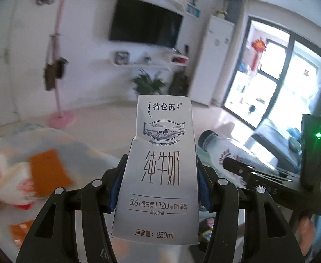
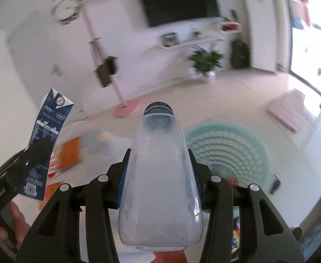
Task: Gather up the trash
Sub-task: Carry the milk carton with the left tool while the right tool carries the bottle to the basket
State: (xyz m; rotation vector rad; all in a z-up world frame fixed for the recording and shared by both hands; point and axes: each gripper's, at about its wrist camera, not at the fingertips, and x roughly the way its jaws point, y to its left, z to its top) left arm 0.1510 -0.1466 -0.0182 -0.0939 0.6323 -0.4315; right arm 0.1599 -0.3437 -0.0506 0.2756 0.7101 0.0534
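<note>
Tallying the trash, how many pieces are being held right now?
2: a milk carton in the left gripper, a plastic bottle in the right gripper. Others may be hidden.

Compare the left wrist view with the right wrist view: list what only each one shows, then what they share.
Only the left wrist view: the milk carton's white printed front, and the glass balcony door.
Only the right wrist view: the teal basket on the floor and the carton's blue side.
Both: the carton in the left gripper, the plastic bottle in the right gripper, the television, and the potted plant.
</note>
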